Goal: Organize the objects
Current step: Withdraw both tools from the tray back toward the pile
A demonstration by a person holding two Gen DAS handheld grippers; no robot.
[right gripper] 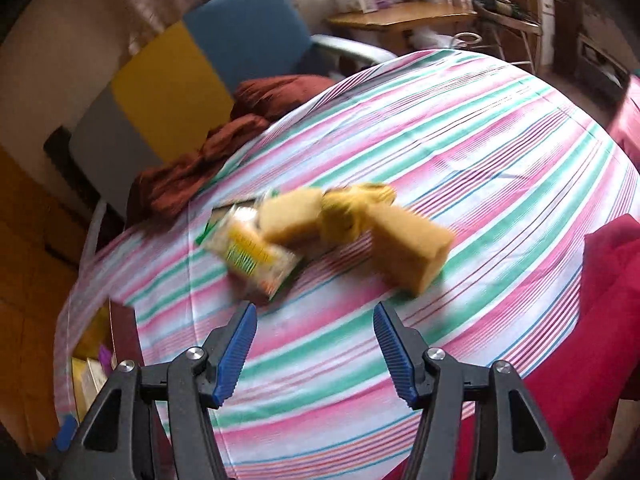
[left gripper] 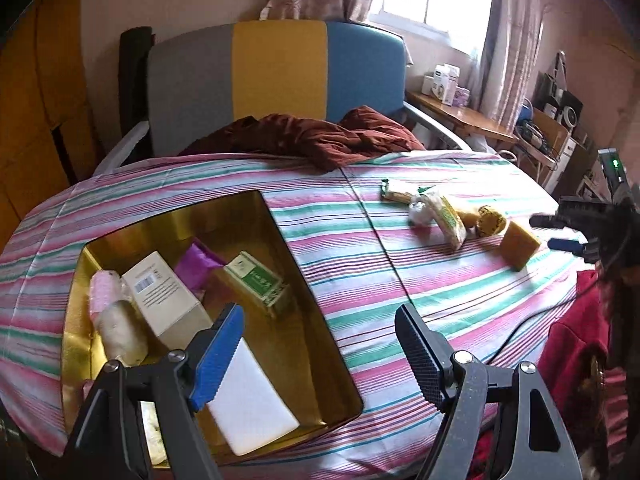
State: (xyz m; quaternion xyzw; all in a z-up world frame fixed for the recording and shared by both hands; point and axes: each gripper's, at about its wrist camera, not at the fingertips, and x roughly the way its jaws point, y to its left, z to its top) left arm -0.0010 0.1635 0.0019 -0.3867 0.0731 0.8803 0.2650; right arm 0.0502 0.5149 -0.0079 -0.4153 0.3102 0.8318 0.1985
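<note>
A gold open box [left gripper: 308,332] lies on the striped bed at the left. It holds a white flat pad [left gripper: 250,404], a cream carton [left gripper: 164,300], a green-labelled packet [left gripper: 260,280], a purple item [left gripper: 198,266] and pale rolls [left gripper: 120,330]. My left gripper [left gripper: 320,352] is open and empty over the box's right edge. Loose items lie to the right: a yellow sponge block [left gripper: 519,244] [right gripper: 412,250], a second sponge [right gripper: 292,218], a yellow-green packet [left gripper: 450,218] [right gripper: 256,256] and a yellow bundle [right gripper: 352,208]. My right gripper [right gripper: 316,340] is open and empty just short of them; it also shows in the left wrist view [left gripper: 560,232].
A crumpled brown cloth [left gripper: 312,136] lies at the head of the bed before a grey, yellow and blue headboard [left gripper: 276,76]. A wooden side table [left gripper: 460,114] with boxes stands at the right. Red fabric [right gripper: 592,320] covers the bed's near right edge.
</note>
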